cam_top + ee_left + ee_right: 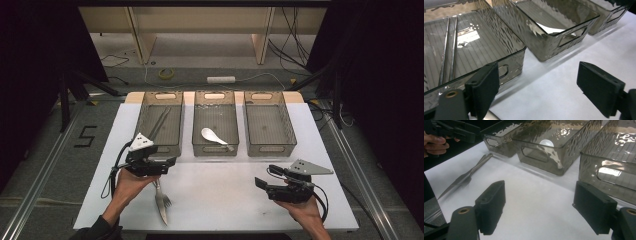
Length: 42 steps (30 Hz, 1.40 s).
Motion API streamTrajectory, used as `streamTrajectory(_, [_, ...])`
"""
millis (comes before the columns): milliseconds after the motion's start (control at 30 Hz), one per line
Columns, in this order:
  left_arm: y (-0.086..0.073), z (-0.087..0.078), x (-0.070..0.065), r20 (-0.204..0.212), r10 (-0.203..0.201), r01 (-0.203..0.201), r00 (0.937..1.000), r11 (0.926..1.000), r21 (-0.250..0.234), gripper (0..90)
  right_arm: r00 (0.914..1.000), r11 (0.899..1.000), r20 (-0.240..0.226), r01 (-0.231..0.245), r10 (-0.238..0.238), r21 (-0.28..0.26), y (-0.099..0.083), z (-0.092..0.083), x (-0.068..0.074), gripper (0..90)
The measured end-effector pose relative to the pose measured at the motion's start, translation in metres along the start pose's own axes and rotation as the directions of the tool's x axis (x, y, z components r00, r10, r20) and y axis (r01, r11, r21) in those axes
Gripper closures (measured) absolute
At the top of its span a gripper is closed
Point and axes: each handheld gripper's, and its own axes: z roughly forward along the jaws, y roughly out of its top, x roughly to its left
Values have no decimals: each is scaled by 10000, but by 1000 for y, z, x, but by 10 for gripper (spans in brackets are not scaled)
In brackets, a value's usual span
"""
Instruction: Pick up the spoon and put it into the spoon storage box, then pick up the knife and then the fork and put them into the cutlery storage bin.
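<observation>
The left gripper (167, 161), jaws wide apart and empty, hovers just above the fork (162, 198) and knife (160, 207) lying together on the white table (225, 195) before the left bin (161, 121); both look thin, stiff, light and slippery, best pinched across their handles.

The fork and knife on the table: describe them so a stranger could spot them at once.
On the white table, look in front of the leftmost of three smoky bins, just by the left gripper. There a metal fork and knife lie together, the only cutlery outside a bin.
</observation>
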Motion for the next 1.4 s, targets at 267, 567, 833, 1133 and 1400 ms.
streamTrajectory(267, [-3,9,6,31,218,-219,9998,9971,723,220,10000,9999,52,34,-35,130,-1,2,2,244])
streamTrajectory(567, [-3,17,17,-229,294,-267,9993,9933,1126,261,10000,9998,64,69,-70,202,-2,3,3,243])
streamTrajectory(833, [-5,25,31,-640,242,-125,9977,9841,1772,510,9999,9994,53,124,-125,311,-2,4,4,248])
streamTrajectory(1133, [-11,38,41,-568,739,-553,9956,9589,2784,826,9995,9986,17,325,-326,421,-1,5,9,255])
streamTrajectory(1400, [-16,46,42,-499,1175,-916,9918,9274,3627,887,9991,9975,-86,414,-410,566,-2,7,10,257])
